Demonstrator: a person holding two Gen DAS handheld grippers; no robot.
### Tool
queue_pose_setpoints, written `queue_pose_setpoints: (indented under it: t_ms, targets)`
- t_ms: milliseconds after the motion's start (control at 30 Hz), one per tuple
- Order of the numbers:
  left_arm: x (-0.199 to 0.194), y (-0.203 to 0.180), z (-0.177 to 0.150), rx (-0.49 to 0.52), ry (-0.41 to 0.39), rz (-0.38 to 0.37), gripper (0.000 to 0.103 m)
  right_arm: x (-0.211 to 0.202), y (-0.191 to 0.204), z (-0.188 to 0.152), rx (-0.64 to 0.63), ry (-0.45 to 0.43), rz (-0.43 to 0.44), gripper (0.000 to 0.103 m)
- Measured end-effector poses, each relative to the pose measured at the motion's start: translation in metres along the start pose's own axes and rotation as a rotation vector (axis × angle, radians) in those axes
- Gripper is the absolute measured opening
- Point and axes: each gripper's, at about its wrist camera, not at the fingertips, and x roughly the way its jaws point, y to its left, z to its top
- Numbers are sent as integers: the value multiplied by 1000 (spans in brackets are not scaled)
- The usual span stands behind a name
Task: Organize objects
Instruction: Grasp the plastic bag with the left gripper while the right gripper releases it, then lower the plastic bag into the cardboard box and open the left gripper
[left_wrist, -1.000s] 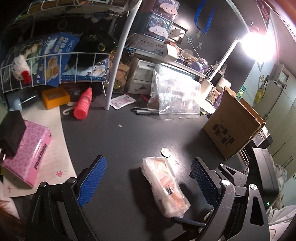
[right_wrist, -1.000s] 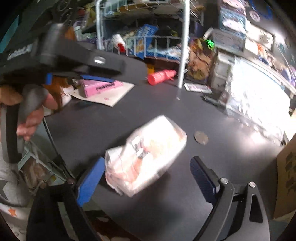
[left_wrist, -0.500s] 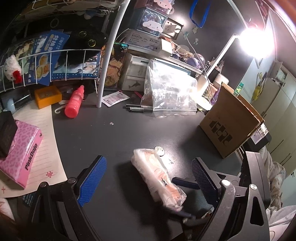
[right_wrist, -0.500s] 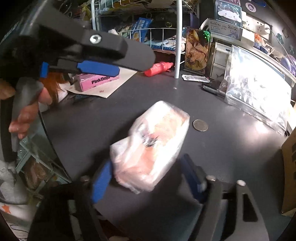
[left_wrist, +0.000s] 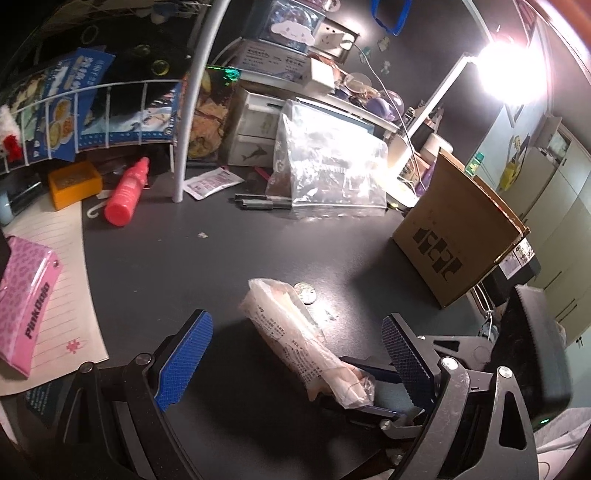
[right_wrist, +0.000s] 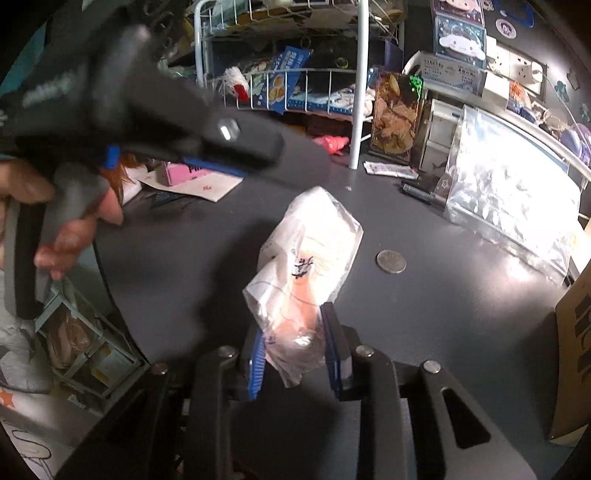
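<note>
Plastic packet near end pinched between right jaws (just closing).

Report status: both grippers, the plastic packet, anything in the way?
Right gripper just closed on plastic packet, pinching its near end. Left gripper open, empty, beside it. Coin close by on table; cardboard box further right.

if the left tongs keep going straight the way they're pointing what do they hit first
Most likely the clear plastic packet, which lies between the open left tongs and is pinched at its near end by the right tongs. Past it comes the coin on the dark desk. Depth is hard to judge.
</note>
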Motion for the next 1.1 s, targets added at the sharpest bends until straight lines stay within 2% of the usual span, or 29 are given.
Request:
queue_pose_setpoints:
  t_ms: [100,167,300,367,500,600,800,1100]
  targets:
    - [1,-6,3,9,-3,-21,90,-12,-2,7,-20,-26,18,24]
    - [1,-12,8,21,-6,-39,75,-20,-2,12,-44,-45,5,24]
    - [-1,-25,18,45,-23,-52,64,-38,-6,22,-100,-83,-23,24]
    - [-4,-33,26,60,-38,-80,52,-48,-9,28,-135,-101,-51,24]
    - [-8,-55,44,104,-71,-117,39,-67,-17,36,-194,-129,-121,24]
    - [-7,-72,61,130,-92,-148,34,-83,-26,44,-221,-152,-173,24]
    - [1,-116,95,201,-118,-211,32,-117,-60,55,-207,-195,-250,24]
    - [41,-193,137,310,-65,-330,31,-170,-125,51,-99,-209,-345,24]
